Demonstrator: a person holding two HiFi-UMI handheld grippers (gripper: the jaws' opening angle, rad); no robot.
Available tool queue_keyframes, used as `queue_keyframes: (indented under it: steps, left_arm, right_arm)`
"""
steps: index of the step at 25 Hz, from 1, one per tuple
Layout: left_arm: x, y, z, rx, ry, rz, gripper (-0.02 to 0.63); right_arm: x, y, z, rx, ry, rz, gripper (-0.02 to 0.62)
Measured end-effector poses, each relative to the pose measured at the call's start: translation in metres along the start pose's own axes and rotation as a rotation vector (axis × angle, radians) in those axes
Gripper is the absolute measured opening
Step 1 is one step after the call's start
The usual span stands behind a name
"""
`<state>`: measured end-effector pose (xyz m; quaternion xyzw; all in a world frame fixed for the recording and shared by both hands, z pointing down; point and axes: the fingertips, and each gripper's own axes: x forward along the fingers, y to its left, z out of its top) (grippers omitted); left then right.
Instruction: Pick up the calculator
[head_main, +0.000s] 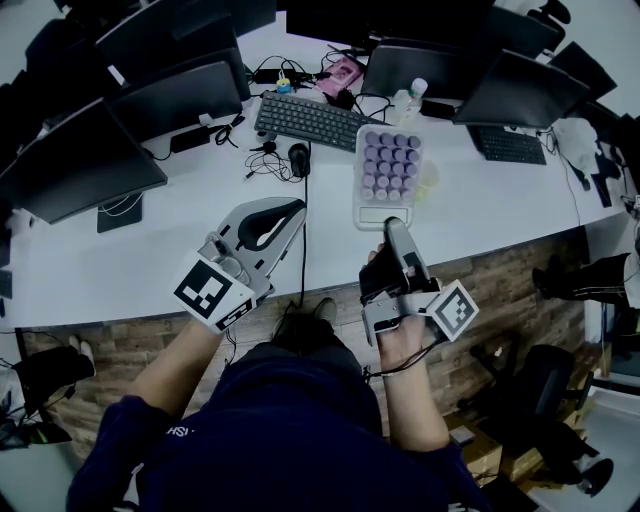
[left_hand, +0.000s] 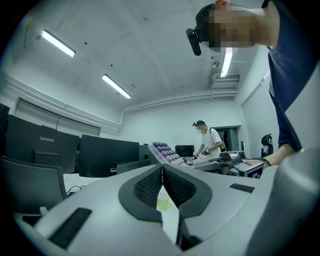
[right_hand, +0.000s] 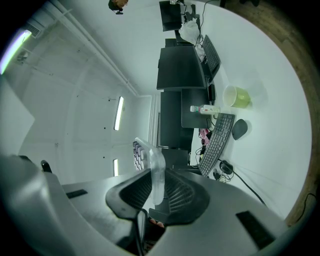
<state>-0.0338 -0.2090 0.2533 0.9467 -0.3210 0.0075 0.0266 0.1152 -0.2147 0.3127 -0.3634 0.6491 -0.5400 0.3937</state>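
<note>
While right gripper (head_main: 394, 226) fingers clamp calculator (head_main: 388, 160) edge | left gripper (left_hand: 161, 170) fingers closed, empty

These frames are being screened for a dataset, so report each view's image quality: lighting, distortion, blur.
Head view: heavy fisheye bows the desk edge; light is even and cool; the calculator reads sharp. Left gripper view: the ceiling strip lights blow out white; the near jaws are soft. Right gripper view: rolled sideways, dark vignetted corners; the calculator's edge between the jaws is blurred.
</note>
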Motion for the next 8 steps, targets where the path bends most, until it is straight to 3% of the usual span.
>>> queue_keyframes:
  steps: [8]
  left_arm:
    - [0.0011,0.0015,-0.0002,0.000,0.002,0.002,0.034]
  right_arm:
    - [0.0021,-0.0010,-0.0002,0.008,0.002,0.001,0.081]
